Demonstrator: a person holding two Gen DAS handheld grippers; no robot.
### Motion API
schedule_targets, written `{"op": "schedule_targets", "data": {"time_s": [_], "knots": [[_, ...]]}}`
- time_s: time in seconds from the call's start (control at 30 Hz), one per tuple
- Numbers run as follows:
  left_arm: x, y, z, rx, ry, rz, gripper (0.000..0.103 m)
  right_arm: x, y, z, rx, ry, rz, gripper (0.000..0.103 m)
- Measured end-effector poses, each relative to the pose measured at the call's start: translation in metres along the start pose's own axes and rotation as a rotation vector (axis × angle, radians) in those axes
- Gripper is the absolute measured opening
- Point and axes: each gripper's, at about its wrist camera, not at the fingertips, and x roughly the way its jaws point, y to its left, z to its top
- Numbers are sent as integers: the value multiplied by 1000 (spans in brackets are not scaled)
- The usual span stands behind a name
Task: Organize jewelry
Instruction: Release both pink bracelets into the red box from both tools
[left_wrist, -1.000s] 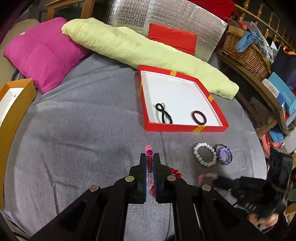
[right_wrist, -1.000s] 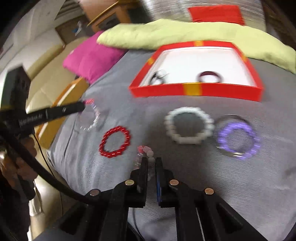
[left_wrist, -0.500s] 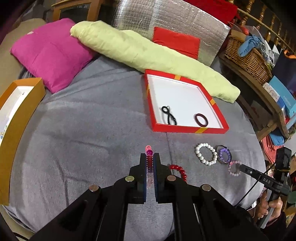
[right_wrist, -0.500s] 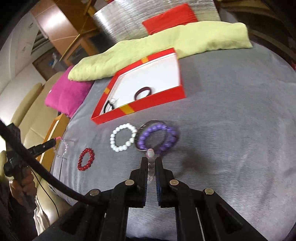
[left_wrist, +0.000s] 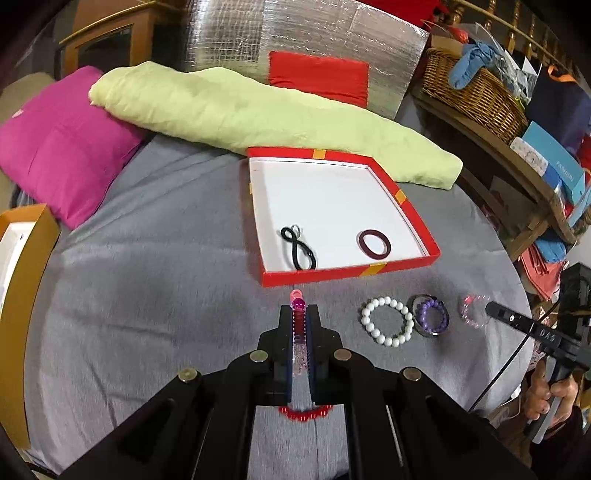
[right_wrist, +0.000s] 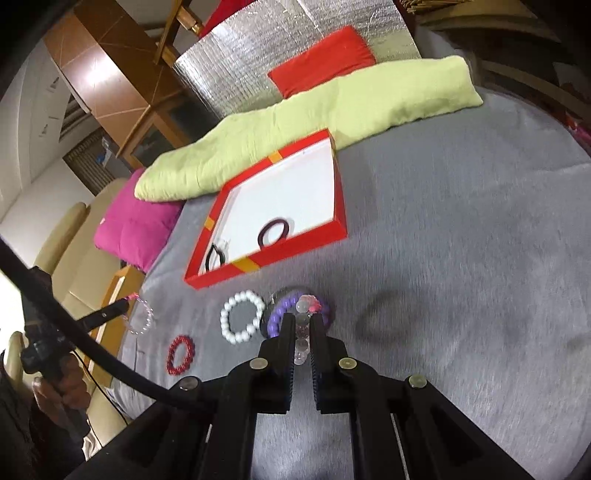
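Above the grey cloth (left_wrist: 155, 295), left gripper (left_wrist: 299, 314) is clamped on a pink-and-clear bead bracelet (left_wrist: 297, 305) — right gripper (right_wrist: 303, 325) pinches a clear bead bracelet (right_wrist: 303, 306). Red shallow box (left_wrist: 347, 271) holds a black cord (left_wrist: 300, 249) and a dark ring (left_wrist: 374, 242).

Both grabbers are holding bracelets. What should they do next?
Probably carry the left hand-held gripper forward over the red box and let go. It is shut on a pink bead bracelet, and the box right ahead already holds a black hair tie and a dark ring.
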Motion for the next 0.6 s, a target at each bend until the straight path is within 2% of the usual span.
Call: {"op": "schedule_targets", "data": {"time_s": [0.3, 0.6], "knots": [[33, -22, 53, 86, 9, 1, 7, 22, 12, 52, 4, -39, -1, 9], [92, -43, 99, 102, 59, -27, 7, 93, 32, 109, -28, -13, -16, 9]]}}
